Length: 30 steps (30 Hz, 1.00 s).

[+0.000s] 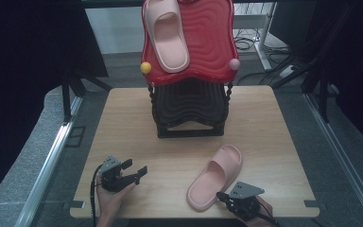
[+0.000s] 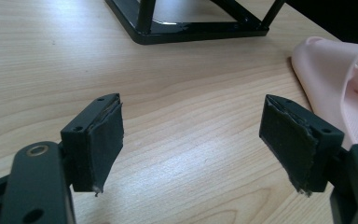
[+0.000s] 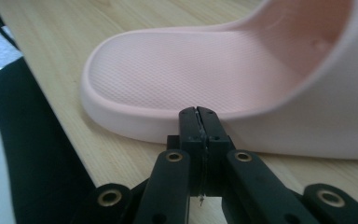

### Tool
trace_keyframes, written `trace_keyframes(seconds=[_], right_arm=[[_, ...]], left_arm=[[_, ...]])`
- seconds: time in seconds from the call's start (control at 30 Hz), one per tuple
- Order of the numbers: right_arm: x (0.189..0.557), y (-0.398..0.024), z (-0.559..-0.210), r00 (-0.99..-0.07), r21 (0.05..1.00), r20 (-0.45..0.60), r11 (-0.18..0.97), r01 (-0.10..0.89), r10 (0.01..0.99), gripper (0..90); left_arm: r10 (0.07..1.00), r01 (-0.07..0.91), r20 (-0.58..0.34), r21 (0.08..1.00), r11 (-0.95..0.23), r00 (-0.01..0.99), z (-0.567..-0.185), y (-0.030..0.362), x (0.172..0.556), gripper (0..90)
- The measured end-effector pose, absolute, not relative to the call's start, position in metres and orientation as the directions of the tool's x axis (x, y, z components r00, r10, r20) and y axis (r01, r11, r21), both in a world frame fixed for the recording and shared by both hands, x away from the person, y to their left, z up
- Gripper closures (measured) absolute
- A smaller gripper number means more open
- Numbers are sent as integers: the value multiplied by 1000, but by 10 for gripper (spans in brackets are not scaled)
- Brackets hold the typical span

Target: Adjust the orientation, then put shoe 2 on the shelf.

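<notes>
High view: a light wooden surface carries a black ribbed rack at its far middle, topped by a glossy red wavy tray with a yellow ball at its left corner and a pink ball at its right. One pale pink rubber slide sandal lies on that tray. A second pale pink rubber slide sandal lies on the surface in front of the rack, toe toward the rack, heel toward the near edge. The left tool rests near the near left edge, well apart from the sandal, jaws spread and empty. The right tool sits at the near edge just beside the sandal's heel, its tip pointing at it.

Left gripper view: the left tool stands released, bare wood between its black padded fingers. The rack's black base frame lies ahead; the sandal's edge shows at the right, beyond the right jaw.

Right gripper view: the right tool is clenched, its jaws pressed together with nothing between them, the tip at the sandal's outer rim; whether it touches cannot be told. The surface's near edge falls away at the left.
</notes>
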State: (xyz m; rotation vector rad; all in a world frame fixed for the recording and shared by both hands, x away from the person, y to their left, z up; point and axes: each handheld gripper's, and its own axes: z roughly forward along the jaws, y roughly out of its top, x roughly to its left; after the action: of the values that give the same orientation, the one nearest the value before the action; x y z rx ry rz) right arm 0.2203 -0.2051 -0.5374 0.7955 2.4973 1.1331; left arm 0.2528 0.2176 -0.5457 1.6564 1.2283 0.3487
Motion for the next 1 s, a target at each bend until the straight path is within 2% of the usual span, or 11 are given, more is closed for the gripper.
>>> trace_keyframes(seconds=[0.27, 0.5, 0.73, 0.87, 1.0], right_arm=[[221, -243, -528, -724, 823, -26, 425, 375, 690, 897], [230, -291, -529, -613, 856, -21, 331, 397, 790, 883], [238, -312, -532, -552, 862, -20, 294, 412, 834, 669], [240, -320, -533, -516, 862, -2, 263, 433, 857, 601], [243, -325, -534, -482, 858, 8, 241, 454, 876, 586]], left_arm=[[838, 547, -312, 837, 19, 447, -544, 214, 252, 220], [808, 538, -283, 841, -49, 517, -542, 178, 254, 225], [790, 537, -261, 838, -100, 555, -535, 141, 260, 253], [778, 544, -269, 832, -109, 568, -535, 117, 265, 296], [761, 558, -281, 820, -125, 585, -536, 95, 271, 357]])
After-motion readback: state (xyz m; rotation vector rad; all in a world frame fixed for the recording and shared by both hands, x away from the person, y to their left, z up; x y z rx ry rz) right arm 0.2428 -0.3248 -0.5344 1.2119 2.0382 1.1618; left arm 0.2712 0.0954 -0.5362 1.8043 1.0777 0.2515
